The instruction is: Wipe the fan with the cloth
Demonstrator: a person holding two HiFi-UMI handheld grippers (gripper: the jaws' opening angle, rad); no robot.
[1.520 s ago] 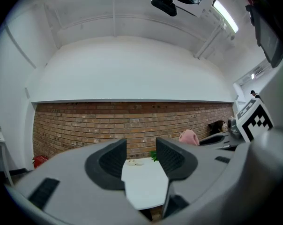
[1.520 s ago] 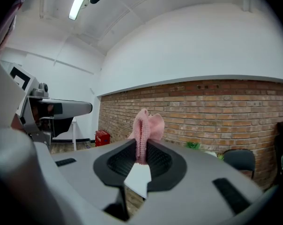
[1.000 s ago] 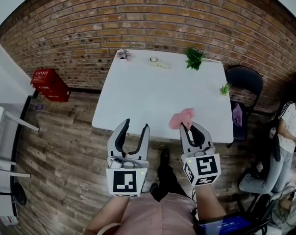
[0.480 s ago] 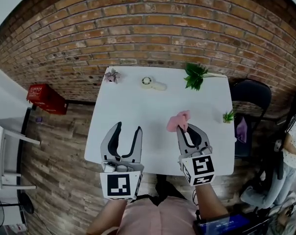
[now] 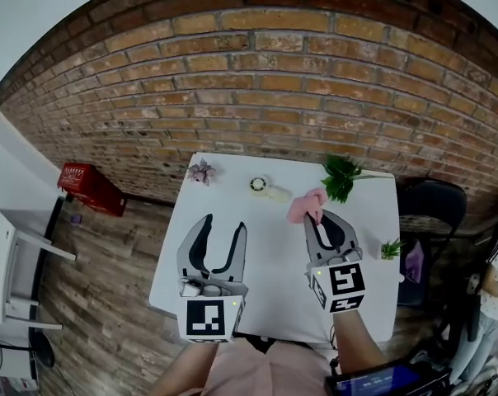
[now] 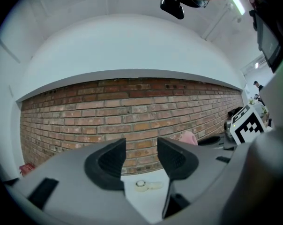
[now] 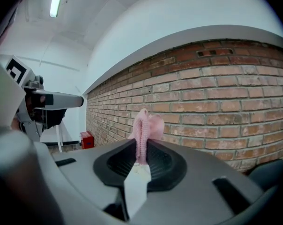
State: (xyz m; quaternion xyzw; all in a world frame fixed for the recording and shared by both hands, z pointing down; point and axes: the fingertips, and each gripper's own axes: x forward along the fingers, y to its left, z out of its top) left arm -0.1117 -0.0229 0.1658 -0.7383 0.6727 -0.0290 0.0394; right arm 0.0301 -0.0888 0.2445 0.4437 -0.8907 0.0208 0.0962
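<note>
Both grippers have been carried forward. A second ago their jaw tips hung at the near edge of the table (image 5: 265,295); now both are seen over the tabletop.

Left gripper (image 5: 224,225): jaws apart, nothing between them. In the left gripper view the fan (image 6: 142,185) is framed in the gap of the left gripper (image 6: 141,149), beyond the tips and lower down, lying flat on the white top. No contact is seen.

Right gripper (image 5: 321,219): jaws clamped on the pink cloth (image 7: 144,130), as in both earlier frames. A fold is pinched between the pads and the rest bunches out past the tips.

From the head view, the fan (image 5: 264,188) lies ahead of both sets of jaws, between their two lines – somewhat nearer the right gripper's side. The free end of the cloth (image 5: 307,205) is now just beside the fan's handle end; whether it touches cannot be told, and it is judged not yet to.

Meaning for the task: the approach is nearly finished, but no wiping has begun. The open left jaws are judged to be meant for steadying or lifting the fan while the cloth is brought on – a short reach forward remains. The green plant (image 5: 341,176) stands just ahead of the right jaws and could be brushed.
</note>
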